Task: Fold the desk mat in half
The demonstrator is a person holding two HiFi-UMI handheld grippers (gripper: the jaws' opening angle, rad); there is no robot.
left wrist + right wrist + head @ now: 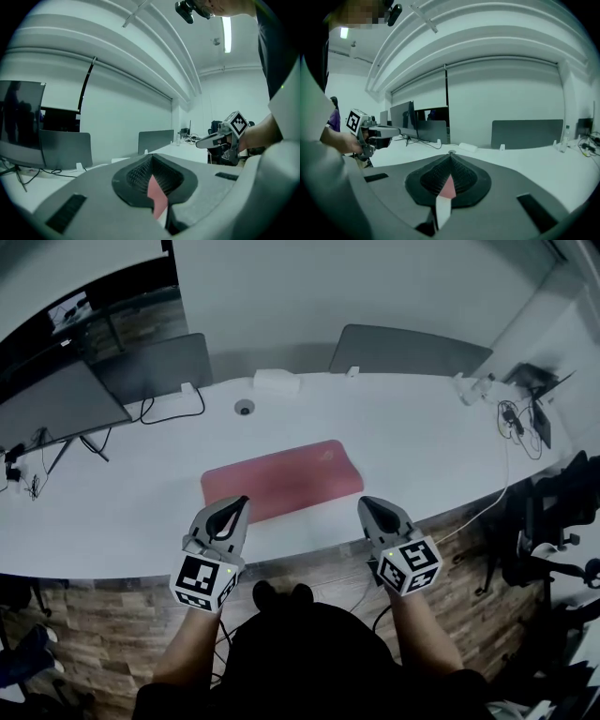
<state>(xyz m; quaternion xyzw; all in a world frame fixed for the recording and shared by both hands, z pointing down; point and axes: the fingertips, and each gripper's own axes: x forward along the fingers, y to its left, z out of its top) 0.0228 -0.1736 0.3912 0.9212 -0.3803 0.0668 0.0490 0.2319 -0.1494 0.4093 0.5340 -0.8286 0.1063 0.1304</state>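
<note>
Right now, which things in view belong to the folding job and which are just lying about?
Job: desk mat; left gripper and right gripper, each shut on its near edge.
Lying about: monitor, white box, black cable, office chair.

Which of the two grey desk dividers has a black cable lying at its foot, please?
The left divider, beside the monitor; the right divider has none at its foot.

Near corners of the desk mat are hidden from me behind the left gripper and right gripper — their own views show only a pink sliver.
</note>
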